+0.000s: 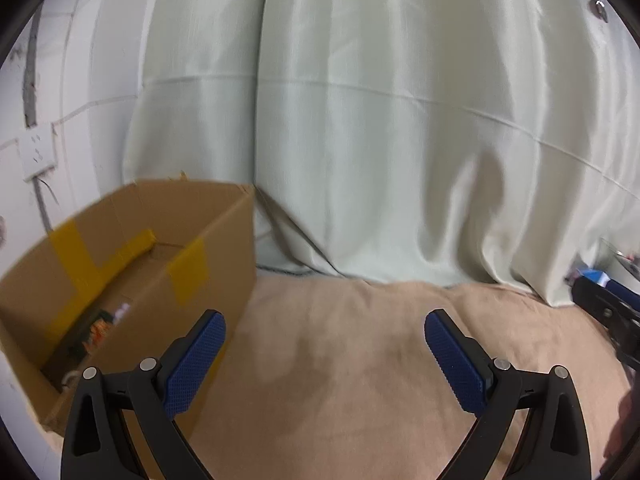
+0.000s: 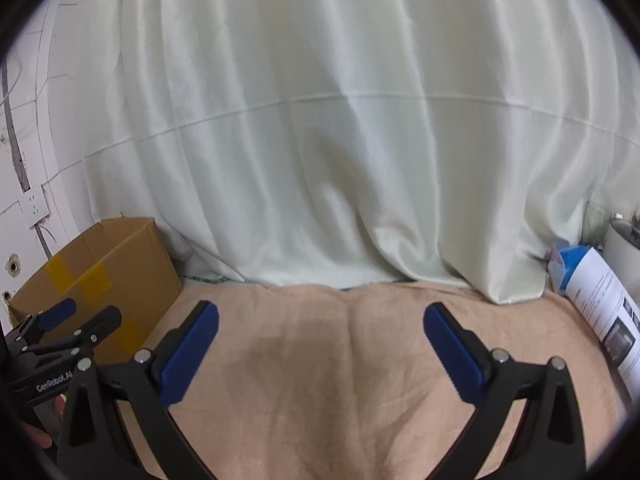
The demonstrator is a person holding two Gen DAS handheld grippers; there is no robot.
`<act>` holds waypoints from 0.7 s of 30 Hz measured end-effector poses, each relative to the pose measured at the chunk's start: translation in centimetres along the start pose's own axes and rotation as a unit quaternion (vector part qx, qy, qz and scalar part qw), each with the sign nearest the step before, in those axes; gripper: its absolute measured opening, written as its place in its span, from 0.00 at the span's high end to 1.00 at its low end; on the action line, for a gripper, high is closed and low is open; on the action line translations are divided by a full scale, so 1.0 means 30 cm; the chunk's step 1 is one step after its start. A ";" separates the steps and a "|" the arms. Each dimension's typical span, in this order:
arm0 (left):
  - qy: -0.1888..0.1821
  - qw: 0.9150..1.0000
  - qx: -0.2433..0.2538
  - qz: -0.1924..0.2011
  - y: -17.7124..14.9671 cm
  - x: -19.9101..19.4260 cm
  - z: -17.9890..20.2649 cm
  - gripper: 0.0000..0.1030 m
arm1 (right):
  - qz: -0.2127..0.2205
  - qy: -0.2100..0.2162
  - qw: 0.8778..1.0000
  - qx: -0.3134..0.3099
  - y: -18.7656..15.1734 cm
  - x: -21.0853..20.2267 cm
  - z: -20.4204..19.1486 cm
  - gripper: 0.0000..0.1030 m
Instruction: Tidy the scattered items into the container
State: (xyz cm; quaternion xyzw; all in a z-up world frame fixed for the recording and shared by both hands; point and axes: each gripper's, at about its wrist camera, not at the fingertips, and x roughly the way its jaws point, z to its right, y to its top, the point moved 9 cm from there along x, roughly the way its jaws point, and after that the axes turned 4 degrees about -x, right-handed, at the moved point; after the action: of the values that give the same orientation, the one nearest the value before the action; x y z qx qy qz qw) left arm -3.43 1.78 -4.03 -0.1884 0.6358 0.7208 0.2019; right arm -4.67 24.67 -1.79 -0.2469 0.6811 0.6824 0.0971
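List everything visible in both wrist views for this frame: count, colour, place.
cardboard box: one, brown with yellow tape, left on the cloth, open; blurred items inside
cloth: one, beige, covering the surface
curtain: one, pale green-white, hanging behind
wall socket: one, white, left wall
printed leaflet: one, white and blue, right edge
white container: one, far right, partly cut off
left gripper: black, blue pads, open, empty, beside the box
right gripper: black, blue pads, open, empty
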 end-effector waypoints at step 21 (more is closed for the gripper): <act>0.001 0.999 0.039 0.002 -0.031 0.021 0.028 0.02 | -0.042 -0.004 0.999 0.003 -0.106 0.071 -0.016 0.00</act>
State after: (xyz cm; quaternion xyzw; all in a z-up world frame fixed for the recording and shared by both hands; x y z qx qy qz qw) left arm -3.49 2.75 -5.06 -0.1800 0.6637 0.6959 0.2068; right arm -4.92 23.94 -5.56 -0.2721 0.6714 0.6770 0.1295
